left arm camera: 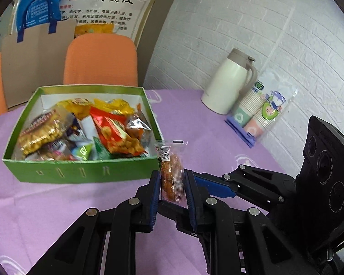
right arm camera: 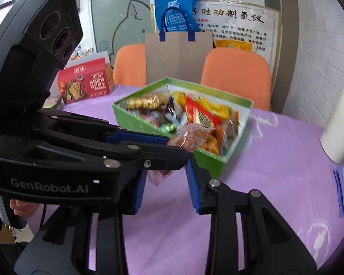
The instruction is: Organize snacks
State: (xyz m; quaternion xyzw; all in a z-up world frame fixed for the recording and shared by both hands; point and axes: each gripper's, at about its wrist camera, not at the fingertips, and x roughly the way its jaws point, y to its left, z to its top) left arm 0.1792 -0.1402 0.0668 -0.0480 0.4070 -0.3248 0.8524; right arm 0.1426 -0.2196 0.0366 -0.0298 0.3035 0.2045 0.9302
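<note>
**Wrapped snack in the left claw, just short of the box**

Nearest the lens, the left gripper [left arm camera: 172, 183] has its blue-padded jaws closed on a clear-wrapped snack packet [left arm camera: 172, 178], a brown, crumbly biscuit or cake held upright with its sealed top edge standing above the fingertips. The packet hangs above the purple tablecloth [left arm camera: 57, 206], just beside the near right corner of the green box [left arm camera: 80, 171] and outside its wall.

The right gripper [right arm camera: 167, 178] stands with its jaws well parted and nothing between them. In its own view it sits below and just behind the left gripper, near that same corner of the box.

The box is already heaped with mixed packets: gold, red, yellow and green wrappers up to about rim height. Well apart from the box, to its right by the wall, stand a white jug [left arm camera: 229, 82] and a sleeve of paper cups [left arm camera: 259, 110]. Beyond the box are two orange chairs, and a red carton [right arm camera: 84, 80] stands on the cloth to its left.

The step in hand looks like carrying this packet to the box. The next move probably calls for lifting it over the near wall, bringing it above the pile, and parting the jaws so it drops inside.
</note>
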